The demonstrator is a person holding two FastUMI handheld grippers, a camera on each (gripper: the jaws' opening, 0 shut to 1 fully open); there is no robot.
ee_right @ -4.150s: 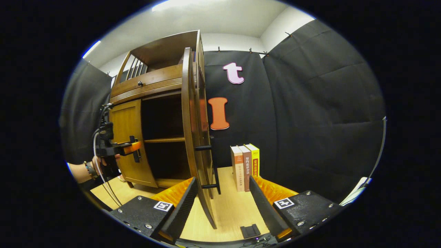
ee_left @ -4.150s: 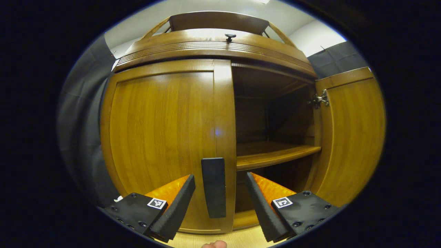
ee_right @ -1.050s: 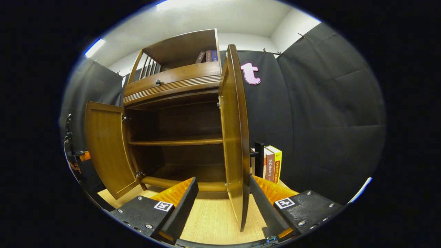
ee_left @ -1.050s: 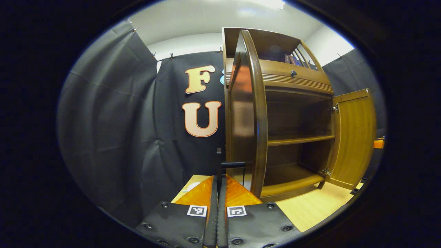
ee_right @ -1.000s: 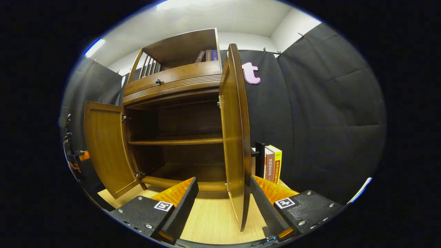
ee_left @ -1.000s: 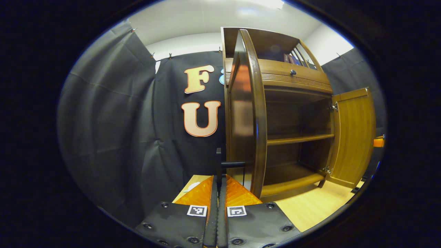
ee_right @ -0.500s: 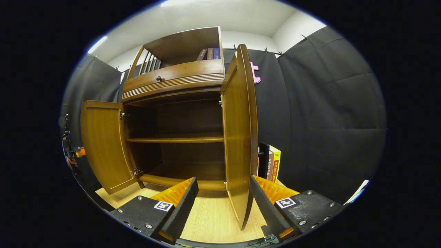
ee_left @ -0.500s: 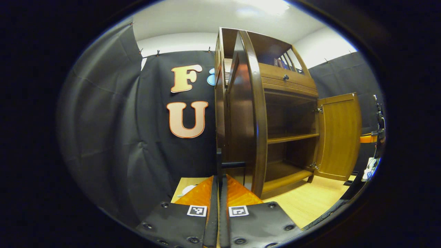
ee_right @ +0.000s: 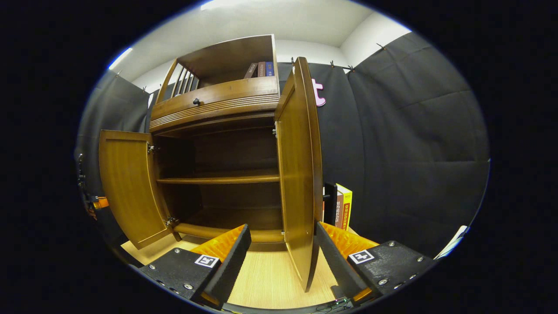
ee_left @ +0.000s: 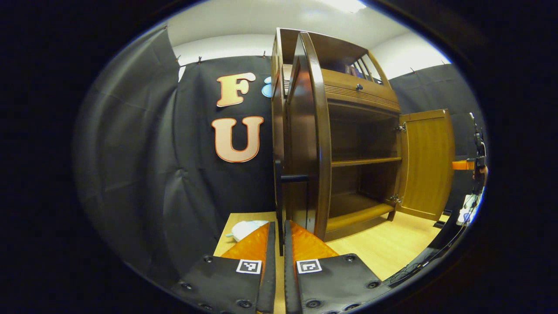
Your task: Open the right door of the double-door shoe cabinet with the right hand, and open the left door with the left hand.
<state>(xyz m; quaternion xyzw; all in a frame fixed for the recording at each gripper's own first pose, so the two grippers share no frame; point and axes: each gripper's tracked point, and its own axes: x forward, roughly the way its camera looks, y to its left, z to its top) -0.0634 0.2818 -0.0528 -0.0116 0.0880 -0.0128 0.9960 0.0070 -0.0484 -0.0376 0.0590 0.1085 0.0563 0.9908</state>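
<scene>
Both doors stand open, so you are on the last step: your left gripper (ee_left: 279, 231), at 6 o'clock, is nearly closed around the left door's (ee_left: 307, 131) black handle (ee_left: 279, 198). Your right gripper (ee_right: 281, 244) is spread wide astride the right door's (ee_right: 298, 174) edge, gripping nothing. Next, I'd judge, open the left fingers and back off without nudging either door.

Readable text is scarce — the yellow book (ee_right: 346, 205) spine shows blurred, illegible characters.

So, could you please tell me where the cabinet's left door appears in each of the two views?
Left gripper view: the left door stands edge-on just right of centre, beyond the left gripper, whose fingers close on its black handle.
Right gripper view: it hangs open at the far left, inner face showing.
Shared landmark: the middle shelf.
</scene>
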